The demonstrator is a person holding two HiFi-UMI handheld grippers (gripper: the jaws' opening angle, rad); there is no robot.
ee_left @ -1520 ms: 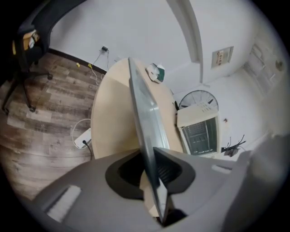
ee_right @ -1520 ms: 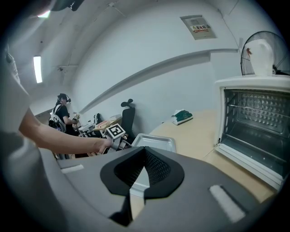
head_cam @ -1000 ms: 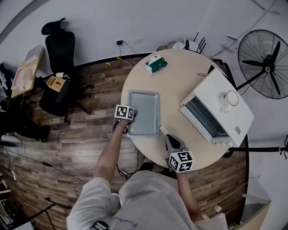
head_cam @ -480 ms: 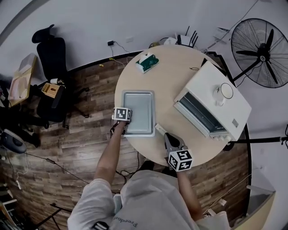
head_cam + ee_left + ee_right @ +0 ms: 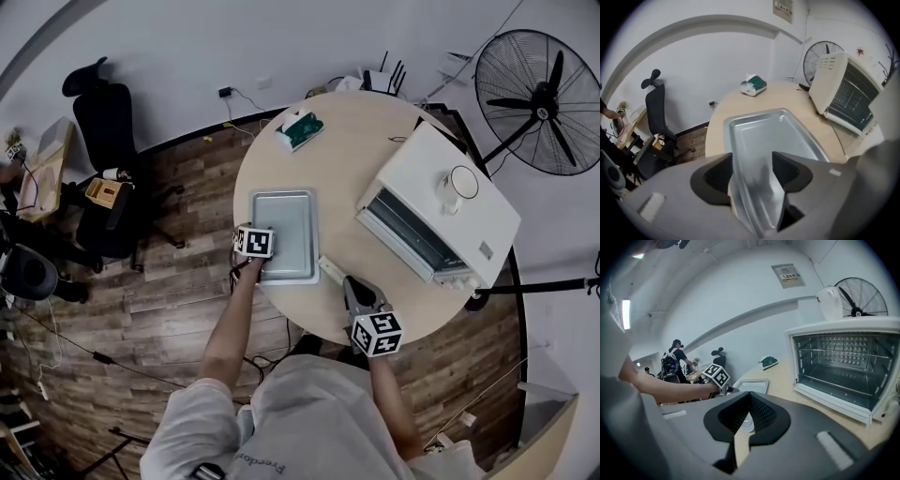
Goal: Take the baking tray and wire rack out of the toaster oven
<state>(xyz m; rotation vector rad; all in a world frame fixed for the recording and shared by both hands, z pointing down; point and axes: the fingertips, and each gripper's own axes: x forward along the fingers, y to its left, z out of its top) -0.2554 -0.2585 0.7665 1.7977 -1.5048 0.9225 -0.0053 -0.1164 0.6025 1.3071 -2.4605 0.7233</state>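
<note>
The grey baking tray [image 5: 284, 232] lies flat on the round wooden table [image 5: 375, 141], left of the white toaster oven [image 5: 436, 217]. My left gripper [image 5: 265, 255] is at the tray's near-left corner. In the left gripper view its jaws [image 5: 752, 173] are opening, with the baking tray's rim [image 5: 754, 140] between the pads and not pinched. My right gripper [image 5: 361, 298] hovers over the table's near edge, shut and empty, pointing at the oven's open front. The wire rack [image 5: 848, 357] still sits on its rails inside the oven [image 5: 843, 366].
A white power strip [image 5: 330, 272] lies between the tray and my right gripper. A green tissue box [image 5: 298, 129] sits at the table's far side and a white cup [image 5: 459, 187] on the oven. A fan [image 5: 548, 98] and an office chair [image 5: 103, 159] stand around the table.
My left gripper has drawn back a little toward the tray's near corner, while the tray stays flat on the table. The right gripper has hardly moved.
</note>
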